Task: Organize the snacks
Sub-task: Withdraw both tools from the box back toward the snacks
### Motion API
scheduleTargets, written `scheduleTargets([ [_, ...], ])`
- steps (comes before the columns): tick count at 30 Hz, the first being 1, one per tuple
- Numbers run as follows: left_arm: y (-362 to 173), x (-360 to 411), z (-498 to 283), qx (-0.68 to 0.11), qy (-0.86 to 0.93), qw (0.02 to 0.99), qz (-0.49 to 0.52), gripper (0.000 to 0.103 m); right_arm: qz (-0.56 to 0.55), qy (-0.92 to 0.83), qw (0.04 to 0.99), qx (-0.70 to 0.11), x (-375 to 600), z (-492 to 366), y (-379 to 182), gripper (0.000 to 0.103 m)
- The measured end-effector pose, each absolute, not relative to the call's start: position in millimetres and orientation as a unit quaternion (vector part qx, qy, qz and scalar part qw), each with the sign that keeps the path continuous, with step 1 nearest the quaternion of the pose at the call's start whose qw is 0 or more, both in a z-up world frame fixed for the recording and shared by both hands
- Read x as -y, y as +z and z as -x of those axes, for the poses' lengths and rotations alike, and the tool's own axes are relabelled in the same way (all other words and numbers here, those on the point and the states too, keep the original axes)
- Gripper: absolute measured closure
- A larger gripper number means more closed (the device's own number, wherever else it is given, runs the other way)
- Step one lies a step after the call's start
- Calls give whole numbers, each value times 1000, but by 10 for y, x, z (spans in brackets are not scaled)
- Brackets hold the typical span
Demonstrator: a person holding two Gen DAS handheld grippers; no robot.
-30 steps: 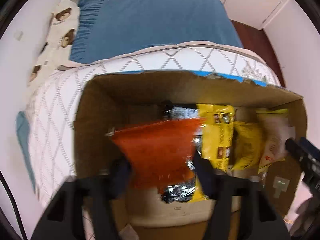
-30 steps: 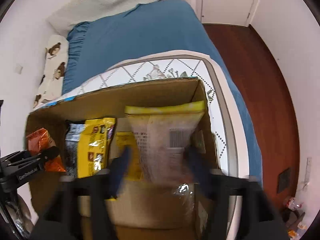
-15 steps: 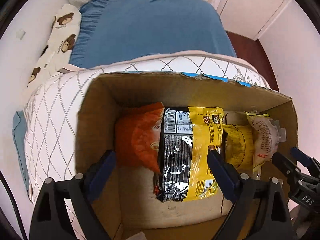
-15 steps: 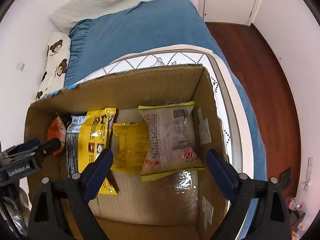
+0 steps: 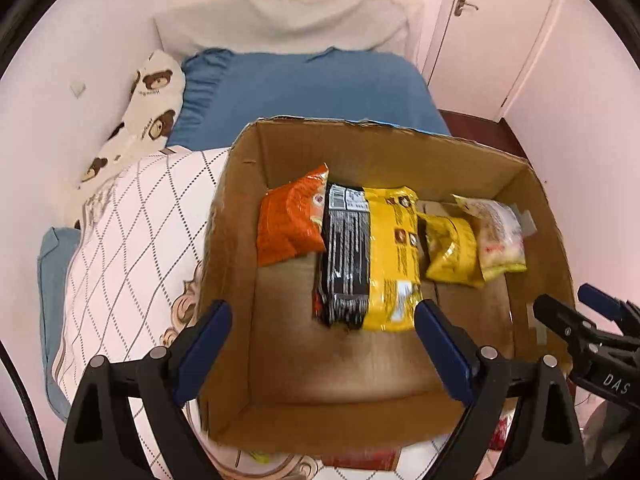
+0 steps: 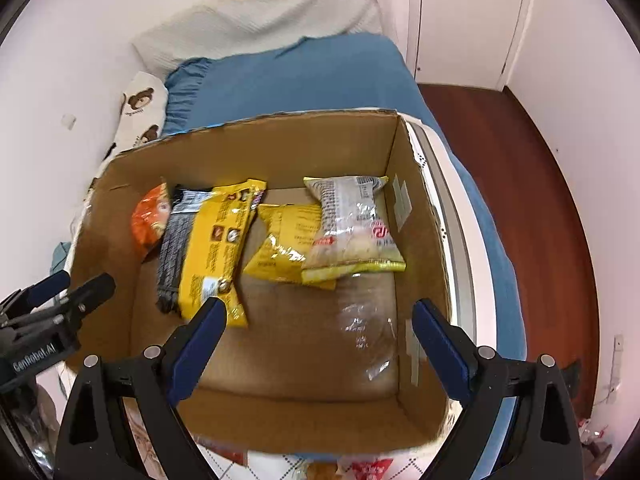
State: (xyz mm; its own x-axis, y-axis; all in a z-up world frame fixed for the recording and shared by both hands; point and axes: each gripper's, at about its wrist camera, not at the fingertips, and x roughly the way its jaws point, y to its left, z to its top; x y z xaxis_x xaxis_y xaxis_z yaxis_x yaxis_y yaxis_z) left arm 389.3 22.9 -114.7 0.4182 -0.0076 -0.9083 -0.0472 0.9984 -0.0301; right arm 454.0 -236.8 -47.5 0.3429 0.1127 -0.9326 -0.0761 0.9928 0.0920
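An open cardboard box (image 5: 236, 216) (image 6: 420, 216) sits on the bed. Inside, in a row at the far side, lie an orange snack bag (image 5: 290, 220) (image 6: 150, 220), a black and yellow bag (image 5: 372, 256) (image 6: 208, 248), a small yellow bag (image 5: 450, 248) (image 6: 282, 244) and a clear bag with yellow edges (image 5: 500, 236) (image 6: 352, 228). My left gripper (image 5: 322, 332) is open and empty above the box's near left part. My right gripper (image 6: 318, 332) is open and empty above the near right part.
The box rests on a white diamond-pattern quilt (image 5: 128, 240) over a blue bedsheet (image 5: 304, 92). A bear-print pillow (image 5: 148, 104) lies by the left wall. Red packets (image 6: 368, 470) lie in front of the box. Wooden floor (image 6: 520, 184) and a door (image 6: 468, 20) are at the right.
Both grippers let go of their bags, the orange one at left and the clear one at right, opened, and pulled back and up from the box. The bags now lie inside.
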Motion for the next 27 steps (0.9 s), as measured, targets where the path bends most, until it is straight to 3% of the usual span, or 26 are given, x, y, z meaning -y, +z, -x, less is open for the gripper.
scheduleTargets([
  [16, -466, -101, -2815, -443, 20, 896, 7, 10, 10, 58, 888, -456, 2420, -3370, 442, 7],
  [27, -226, -99, -2325, -422, 13, 906, 28, 9, -50, 60, 893, -442, 2719, -2826, 707, 7],
])
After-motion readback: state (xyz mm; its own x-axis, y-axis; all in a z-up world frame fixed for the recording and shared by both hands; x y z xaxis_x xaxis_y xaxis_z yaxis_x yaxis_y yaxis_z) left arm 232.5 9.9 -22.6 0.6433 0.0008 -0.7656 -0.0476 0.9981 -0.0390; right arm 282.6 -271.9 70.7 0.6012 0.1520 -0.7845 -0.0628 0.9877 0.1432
